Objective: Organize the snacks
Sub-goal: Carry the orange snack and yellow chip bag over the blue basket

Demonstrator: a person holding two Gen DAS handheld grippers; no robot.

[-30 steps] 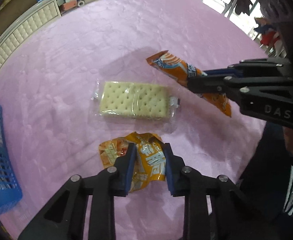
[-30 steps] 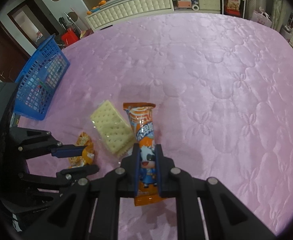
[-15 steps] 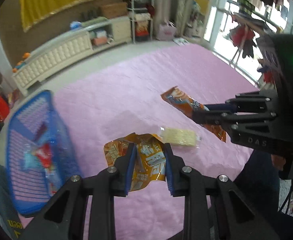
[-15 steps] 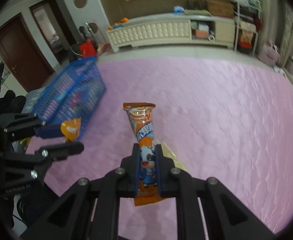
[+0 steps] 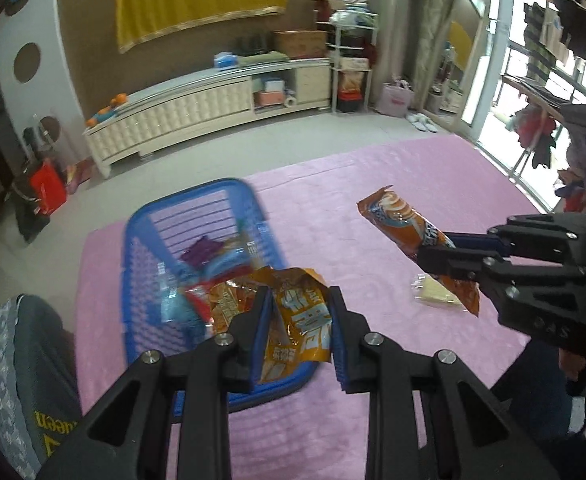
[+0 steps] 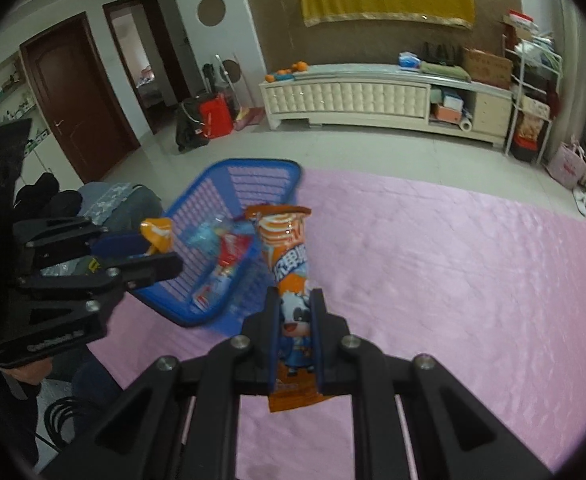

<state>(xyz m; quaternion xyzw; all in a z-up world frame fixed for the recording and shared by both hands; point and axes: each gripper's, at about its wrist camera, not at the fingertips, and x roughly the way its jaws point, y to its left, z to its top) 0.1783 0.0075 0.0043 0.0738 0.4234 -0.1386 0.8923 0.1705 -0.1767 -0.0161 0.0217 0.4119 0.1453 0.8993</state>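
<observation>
Two hand-held grippers hang above a pink quilted cover [image 5: 373, 208], each carrying a snack.

The left gripper [image 5: 299, 320] has its blue-padded fingers [image 5: 261, 320] pinched on a crumpled orange snack bag [image 5: 293, 320]. The bag sticks out past the fingertips and fans out to both sides of them. Straight beyond and below those fingers sits a blue plastic basket [image 5: 145, 248] with slatted walls, already holding a few wrappers in red, blue and purple; they are too blurred to name.

The right gripper [image 6: 296, 336] has its fingers pressed onto a long orange snack bar [image 6: 289, 256] with a cartoon cow printed on it. The bar runs lengthwise between the fingers: one end pokes out behind them, and most of it reaches forward beyond the tips. The basket lies ahead of these fingers and a little to their left, with the bar's far end in front of its near wall.

In the left gripper's view, a clear pack of pale crackers [image 5: 437, 294] rests on the cover, below the right gripper's fingers, partly hidden by the bar.
</observation>
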